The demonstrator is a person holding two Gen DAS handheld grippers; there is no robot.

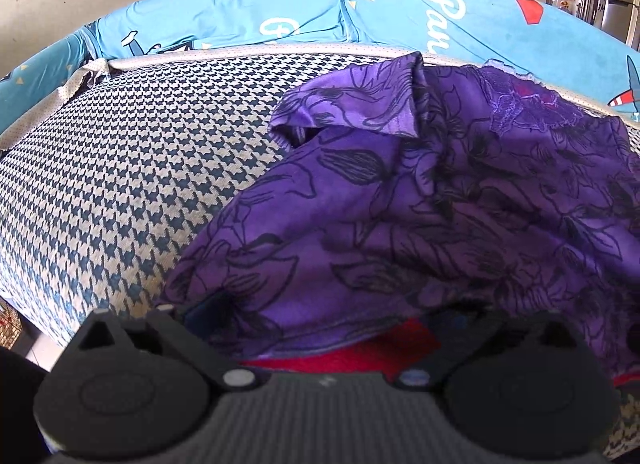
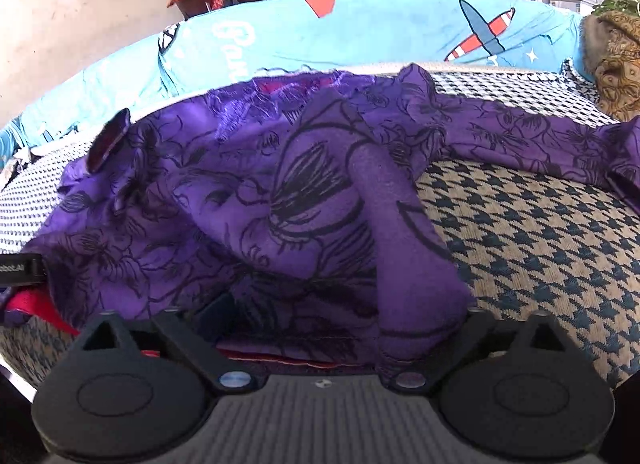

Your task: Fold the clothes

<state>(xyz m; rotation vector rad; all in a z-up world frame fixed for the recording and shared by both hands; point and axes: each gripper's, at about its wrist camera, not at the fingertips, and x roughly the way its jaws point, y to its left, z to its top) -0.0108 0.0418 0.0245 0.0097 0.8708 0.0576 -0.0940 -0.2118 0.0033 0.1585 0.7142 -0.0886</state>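
Note:
A purple garment (image 1: 420, 200) with a black flower print and red lining lies crumpled on a houndstooth cover (image 1: 120, 184). Its near hem drapes over my left gripper (image 1: 324, 316), hiding the fingertips. The side links are spread wide, so the jaws stand open with cloth across them. In the right wrist view the same garment (image 2: 280, 192) is bunched into a thick fold and covers my right gripper (image 2: 320, 312). That gripper's links are also spread wide, with one dark finger (image 2: 216, 304) showing under the cloth. A sleeve (image 2: 540, 136) trails right.
Light blue cushions with aeroplane prints (image 1: 240, 12) form the back edge behind the cover. A brown patterned pillow (image 2: 616, 64) sits at the far right. A black labelled part (image 2: 20, 268) shows at the left edge. Bare houndstooth cover (image 2: 540, 244) lies to the right of the garment.

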